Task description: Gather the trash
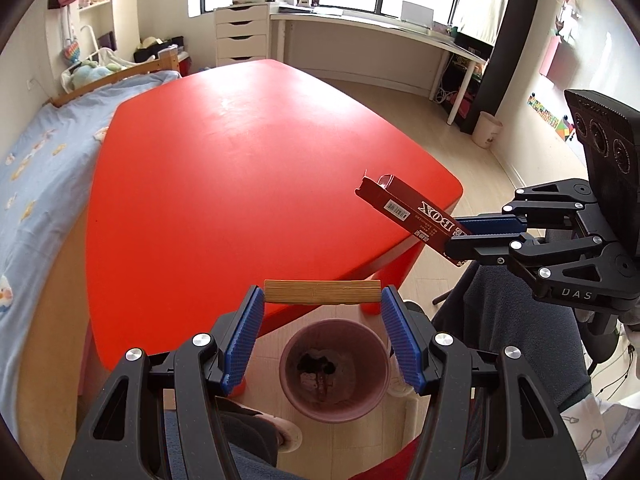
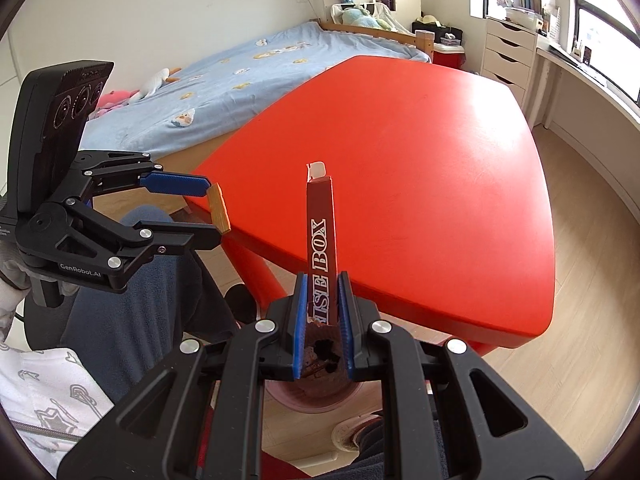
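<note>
My left gripper (image 1: 322,300) is shut on a flat tan block (image 1: 322,291), held crosswise between its blue pads above the pink trash bin (image 1: 334,372). It also shows in the right wrist view (image 2: 214,216), with the tan block (image 2: 219,208) at its fingertips. My right gripper (image 2: 322,280) is shut on a long dark red box (image 2: 321,232) lettered "BOX", with a torn top end. In the left wrist view that gripper (image 1: 460,236) holds the red box (image 1: 408,212) over the red table's near corner. The bin (image 2: 312,388) lies below the right gripper, with dark trash inside.
The red table (image 1: 240,184) fills the middle, its top bare. A bed with a blue sheet (image 1: 36,168) runs along the left. A white desk (image 1: 360,24) and drawers (image 1: 241,36) stand under the window. A small white bin (image 1: 486,130) stands on the floor at far right. The person's legs lie below the grippers.
</note>
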`<move>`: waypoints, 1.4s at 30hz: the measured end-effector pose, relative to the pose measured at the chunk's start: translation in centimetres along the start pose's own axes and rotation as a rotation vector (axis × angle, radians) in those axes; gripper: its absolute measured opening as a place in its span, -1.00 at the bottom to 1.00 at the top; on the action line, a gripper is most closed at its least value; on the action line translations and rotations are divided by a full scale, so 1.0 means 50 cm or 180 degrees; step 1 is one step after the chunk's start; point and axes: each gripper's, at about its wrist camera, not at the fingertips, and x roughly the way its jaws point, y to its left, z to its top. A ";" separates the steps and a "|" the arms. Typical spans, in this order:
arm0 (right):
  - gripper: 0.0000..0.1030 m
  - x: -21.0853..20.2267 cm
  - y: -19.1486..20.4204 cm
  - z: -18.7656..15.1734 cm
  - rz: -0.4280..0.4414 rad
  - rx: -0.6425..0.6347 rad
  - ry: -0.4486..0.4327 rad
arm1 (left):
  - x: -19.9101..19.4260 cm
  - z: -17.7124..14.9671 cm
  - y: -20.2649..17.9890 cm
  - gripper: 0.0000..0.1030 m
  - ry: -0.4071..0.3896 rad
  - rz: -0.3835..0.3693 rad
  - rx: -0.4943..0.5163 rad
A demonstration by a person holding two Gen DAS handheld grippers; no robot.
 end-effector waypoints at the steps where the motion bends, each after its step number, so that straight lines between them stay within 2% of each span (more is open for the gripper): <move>1: -0.72 0.001 0.005 -0.006 -0.0001 -0.0004 0.0020 | -0.002 -0.012 -0.008 0.15 0.0022 -0.0018 -0.0004; 9: -0.72 0.007 0.023 -0.059 0.0108 0.0111 0.0147 | -0.002 -0.055 -0.016 0.15 0.0128 -0.0105 -0.0064; 21: -0.69 0.014 0.020 -0.067 0.0176 0.0197 0.0165 | 0.004 -0.056 -0.018 0.16 0.0152 -0.0228 -0.0053; 22: -0.60 0.014 0.020 -0.067 0.0169 0.0196 0.0164 | 0.003 -0.055 -0.018 0.17 0.0141 -0.0247 -0.0047; 23: -0.42 0.013 0.017 -0.067 0.0159 0.0200 0.0166 | 0.003 -0.054 -0.016 0.24 0.0135 -0.0250 -0.0057; 24: 0.08 0.009 0.010 -0.071 0.0133 0.0196 0.0156 | 0.002 -0.056 -0.014 0.62 0.0114 -0.0241 -0.0076; 25: 0.37 0.007 0.008 -0.071 0.0098 0.0199 0.0134 | -0.002 -0.057 -0.009 0.81 0.0050 -0.0195 -0.0100; 27: 0.45 0.003 0.001 -0.071 0.0080 0.0246 0.0094 | -0.002 -0.057 0.001 0.81 0.0049 -0.0177 -0.0162; 28: 0.65 0.003 -0.002 -0.071 0.0059 0.0265 0.0092 | -0.002 -0.057 0.005 0.83 0.0050 -0.0145 -0.0192; 33: 0.91 0.004 -0.006 -0.069 0.0065 0.0324 0.0061 | -0.001 -0.060 0.018 0.85 0.0072 -0.0083 -0.0282; 38: 0.95 0.008 -0.008 -0.066 0.0077 0.0417 0.0083 | -0.002 -0.060 0.025 0.86 0.0078 -0.0076 -0.0350; 42: 0.94 0.009 -0.016 -0.059 -0.0015 0.0559 0.0131 | -0.008 -0.058 0.036 0.86 0.0044 -0.0059 -0.0413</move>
